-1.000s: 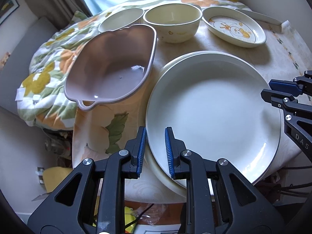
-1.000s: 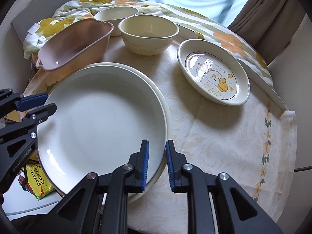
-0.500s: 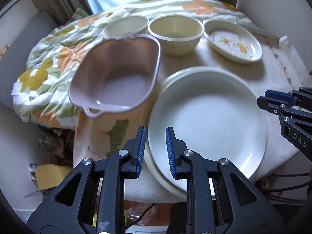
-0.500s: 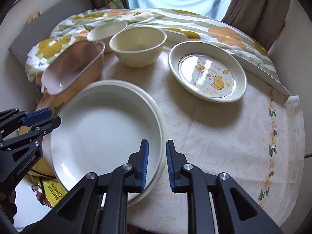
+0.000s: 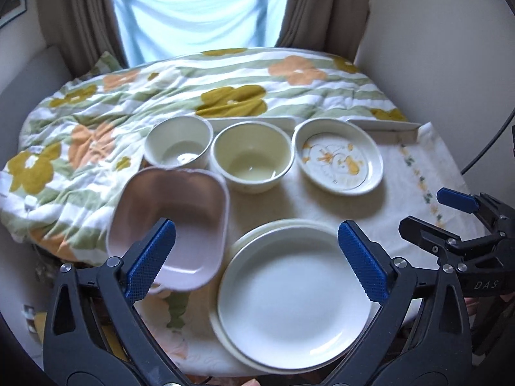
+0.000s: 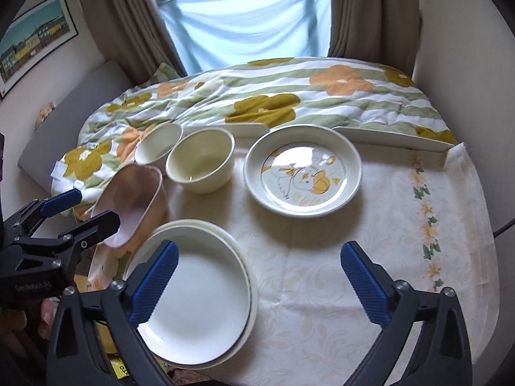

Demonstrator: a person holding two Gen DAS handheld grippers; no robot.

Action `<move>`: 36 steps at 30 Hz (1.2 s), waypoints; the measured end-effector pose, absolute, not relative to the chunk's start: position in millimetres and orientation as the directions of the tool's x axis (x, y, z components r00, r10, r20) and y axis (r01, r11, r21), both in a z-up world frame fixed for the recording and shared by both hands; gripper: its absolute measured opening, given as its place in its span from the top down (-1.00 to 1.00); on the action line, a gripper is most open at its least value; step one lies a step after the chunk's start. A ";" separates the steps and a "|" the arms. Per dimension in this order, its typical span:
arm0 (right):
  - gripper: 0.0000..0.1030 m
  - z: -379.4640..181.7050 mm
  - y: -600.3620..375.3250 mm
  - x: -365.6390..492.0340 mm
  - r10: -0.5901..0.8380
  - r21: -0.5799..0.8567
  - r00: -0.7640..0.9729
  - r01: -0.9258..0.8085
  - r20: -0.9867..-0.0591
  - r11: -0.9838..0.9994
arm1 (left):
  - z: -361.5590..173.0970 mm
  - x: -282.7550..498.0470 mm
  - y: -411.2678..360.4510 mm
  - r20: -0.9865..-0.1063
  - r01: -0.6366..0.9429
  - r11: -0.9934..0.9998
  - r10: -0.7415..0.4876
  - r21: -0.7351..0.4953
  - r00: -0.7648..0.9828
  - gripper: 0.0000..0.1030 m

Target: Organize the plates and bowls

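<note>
Two white plates [image 5: 293, 296] [image 6: 196, 292] lie stacked at the table's near edge. A pink rectangular dish [image 5: 173, 215] [image 6: 128, 199] sits tilted to their left. Behind stand a small white bowl [image 5: 178, 144], a cream bowl [image 5: 252, 160] [image 6: 199, 164] and a duck-pattern plate [image 5: 339, 157] [image 6: 302, 170]. My left gripper [image 5: 257, 257] [image 6: 85, 214] hovers above the stack, jaws opening wide, nothing between them. My right gripper [image 6: 259, 273] [image 5: 431, 214] hangs to the right of the stack, jaws also opening, holding nothing.
A cream tablecloth [image 6: 354, 225] with a flower border covers the round table. A floral quilt [image 5: 225, 96] lies beyond the dishes, with a white ledge [image 6: 392, 136] along it. Curtains and a window are at the back. A hand holds the left gripper's handle at the lower left.
Both grippers have risen and drawn back from the stacked plates. Their jaws, nearly shut before, now stand wide apart. The plates stay on the table.
</note>
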State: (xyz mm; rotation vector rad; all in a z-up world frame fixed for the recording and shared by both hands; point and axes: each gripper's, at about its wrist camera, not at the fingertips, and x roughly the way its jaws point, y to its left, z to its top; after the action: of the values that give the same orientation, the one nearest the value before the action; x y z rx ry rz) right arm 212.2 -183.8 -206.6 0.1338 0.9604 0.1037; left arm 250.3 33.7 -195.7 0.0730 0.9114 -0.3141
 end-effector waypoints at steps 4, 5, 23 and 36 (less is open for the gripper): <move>-0.97 -184.9 -210.0 222.2 0.076 0.088 0.605 -0.011 -0.793 0.996 | -186.3 265.7 15.9 -0.774 0.307 0.945 -0.278 -0.113 0.569 -0.95; -0.97 -178.7 -217.2 226.6 0.065 0.067 0.611 -0.020 -0.789 0.998 | -185.9 269.0 11.0 -0.774 0.299 0.945 -0.285 -0.129 0.566 -0.95; -0.65 -285.5 -316.9 375.7 0.336 0.245 0.302 -0.300 -0.892 0.922 | -289.6 337.9 -77.2 -0.879 -0.071 0.958 -0.225 -0.279 0.419 -0.41; 0.56 -327.0 -309.0 422.7 0.447 0.318 0.195 -0.467 -0.873 0.825 | -340.8 362.9 -97.8 -0.901 -0.185 0.943 -0.187 -0.276 0.391 0.48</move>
State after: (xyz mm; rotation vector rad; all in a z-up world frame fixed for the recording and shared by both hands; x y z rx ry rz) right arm 422.7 -309.0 -327.0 -0.0196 1.2167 0.6404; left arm 362.9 -97.8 -340.8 -0.3598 1.1767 -0.0012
